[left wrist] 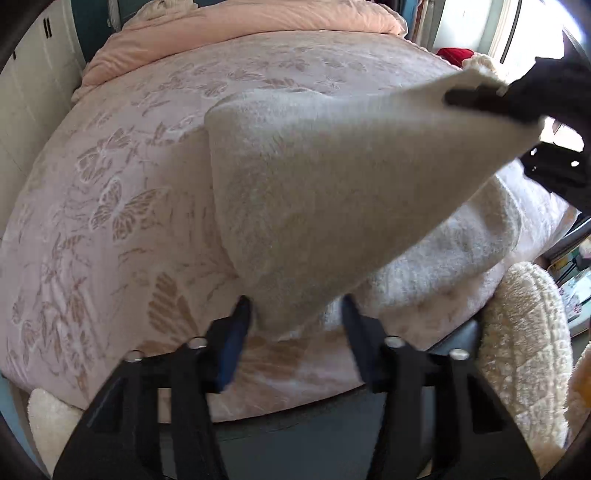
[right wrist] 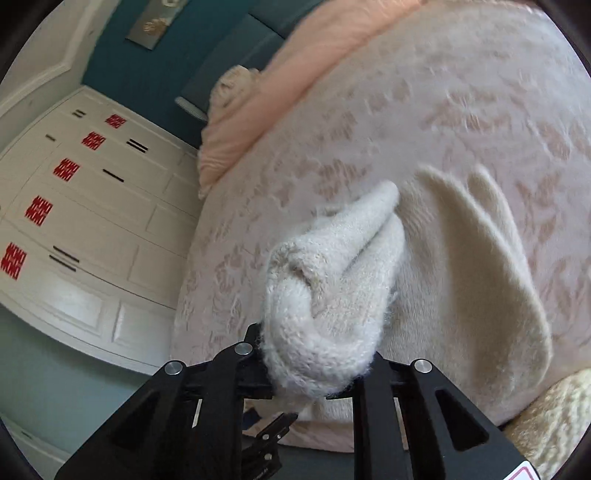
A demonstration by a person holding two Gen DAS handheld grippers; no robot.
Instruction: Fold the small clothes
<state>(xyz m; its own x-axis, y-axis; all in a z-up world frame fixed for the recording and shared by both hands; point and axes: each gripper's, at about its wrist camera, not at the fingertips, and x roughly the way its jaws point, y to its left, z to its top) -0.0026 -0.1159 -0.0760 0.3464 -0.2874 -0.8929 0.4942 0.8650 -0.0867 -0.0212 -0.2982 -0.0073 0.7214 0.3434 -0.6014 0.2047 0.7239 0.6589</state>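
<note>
A cream fuzzy knit garment [left wrist: 325,192] lies on the pink butterfly-patterned bedspread [left wrist: 110,206], one part lifted into a taut sheet. My right gripper [left wrist: 476,101] is shut on the garment's raised far corner at upper right. In the right wrist view the pinched bunch of knit [right wrist: 325,306] fills the right gripper [right wrist: 317,373], hiding the fingertips. My left gripper [left wrist: 295,314] is open, with the garment's lower corner hanging between its two fingers, not pinched.
A peach duvet [left wrist: 240,26] is bunched at the head of the bed. A cream textured cushion [left wrist: 524,339] sits at the bed's right edge. White wardrobe doors with red stickers [right wrist: 74,206] stand to the left. A red item [left wrist: 456,55] lies beyond the bed.
</note>
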